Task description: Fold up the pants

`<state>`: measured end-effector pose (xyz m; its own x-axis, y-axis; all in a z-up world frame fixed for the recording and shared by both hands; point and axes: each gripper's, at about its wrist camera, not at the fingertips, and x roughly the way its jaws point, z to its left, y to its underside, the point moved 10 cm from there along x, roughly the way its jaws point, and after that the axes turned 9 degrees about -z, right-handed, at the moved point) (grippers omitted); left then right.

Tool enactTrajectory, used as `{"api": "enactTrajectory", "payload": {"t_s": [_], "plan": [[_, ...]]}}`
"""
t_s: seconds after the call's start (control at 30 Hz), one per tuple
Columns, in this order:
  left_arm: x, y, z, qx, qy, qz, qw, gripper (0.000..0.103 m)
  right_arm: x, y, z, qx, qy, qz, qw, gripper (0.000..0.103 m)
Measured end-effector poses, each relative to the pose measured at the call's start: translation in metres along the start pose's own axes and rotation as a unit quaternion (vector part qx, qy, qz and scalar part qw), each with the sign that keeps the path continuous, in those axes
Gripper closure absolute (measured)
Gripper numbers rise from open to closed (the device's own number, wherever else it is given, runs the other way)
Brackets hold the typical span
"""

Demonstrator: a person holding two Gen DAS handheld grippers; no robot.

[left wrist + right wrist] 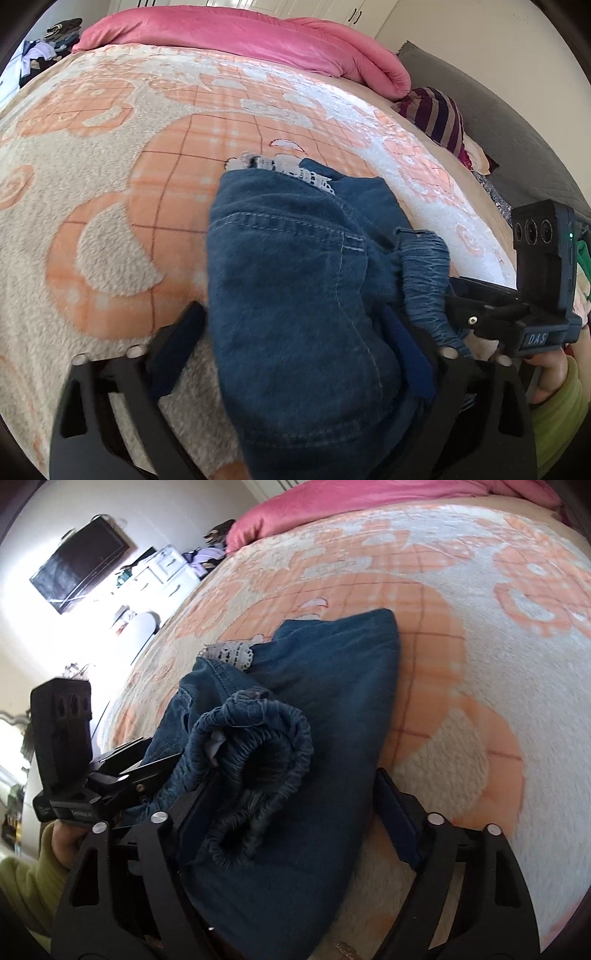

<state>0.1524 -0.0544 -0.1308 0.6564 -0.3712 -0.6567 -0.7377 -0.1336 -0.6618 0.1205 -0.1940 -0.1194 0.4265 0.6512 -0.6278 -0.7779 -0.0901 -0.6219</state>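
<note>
Small blue denim pants (295, 295) with a white lace hem (295, 168) lie folded on the bed blanket. My left gripper (291, 332) is open, its fingers (177, 343) on either side of the pants. In the right wrist view the pants (325, 709) lie in a bundle with the elastic waistband (255, 760) curled on top. My right gripper (299, 805) is open too, straddling the near end of the pants. Each gripper shows in the other's view, the right one (491, 314) at the waistband, the left one (122, 775) at the left.
A peach and cream fleece blanket (110, 184) covers the bed. A pink duvet (240, 33) lies along the far edge. Striped cloth (439, 114) and other clothes sit at the right edge. A wall TV (79, 565) and white dresser (162, 572) stand beyond the bed.
</note>
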Motion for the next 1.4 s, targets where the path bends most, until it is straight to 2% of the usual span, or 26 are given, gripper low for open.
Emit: {"api": "enactTrajectory", "payload": {"t_s": [0.07,0.1,0.27,0.4,0.63,0.8,0.97,1.1,1.3,1.4], "plan": [[-0.001,-0.002,-0.005,-0.003,0.010,-0.003,0.9999,0.043,-0.002,0.000,0.006,-0.003,-0.019,-0.006,1.000,0.048],[-0.002,-0.003,-0.007,-0.005,0.017,-0.007,0.9998,0.051,-0.003,-0.001,0.011,-0.004,-0.030,-0.008,0.999,0.061],[-0.013,-0.011,-0.012,-0.022,0.038,-0.028,0.9986,0.059,-0.015,-0.015,0.032,-0.043,-0.043,-0.037,0.997,0.074],[-0.021,-0.028,-0.021,-0.014,0.044,-0.045,0.9979,0.061,-0.022,-0.034,0.047,-0.080,-0.042,-0.054,0.994,0.074],[-0.022,-0.077,-0.023,-0.012,0.039,-0.089,0.9952,0.061,-0.021,-0.087,0.050,-0.114,-0.029,-0.083,0.990,0.074],[-0.009,-0.106,-0.019,-0.004,0.027,-0.100,0.9946,0.061,-0.010,-0.112,0.039,-0.111,-0.020,-0.089,0.990,0.074],[0.009,-0.118,-0.015,0.014,0.009,-0.100,0.9948,0.061,0.006,-0.119,0.024,-0.098,-0.011,-0.084,0.992,0.074],[0.025,-0.115,-0.007,0.004,0.006,-0.087,0.9962,0.060,0.020,-0.117,0.013,-0.085,-0.004,-0.072,0.994,0.071],[0.045,-0.099,0.007,-0.014,0.002,-0.061,0.9980,0.050,0.040,-0.100,-0.016,-0.076,0.050,-0.038,0.995,0.059],[0.048,-0.095,0.010,-0.014,-0.003,-0.057,0.9983,0.048,0.043,-0.095,-0.028,-0.067,0.073,-0.029,0.995,0.043]]}}
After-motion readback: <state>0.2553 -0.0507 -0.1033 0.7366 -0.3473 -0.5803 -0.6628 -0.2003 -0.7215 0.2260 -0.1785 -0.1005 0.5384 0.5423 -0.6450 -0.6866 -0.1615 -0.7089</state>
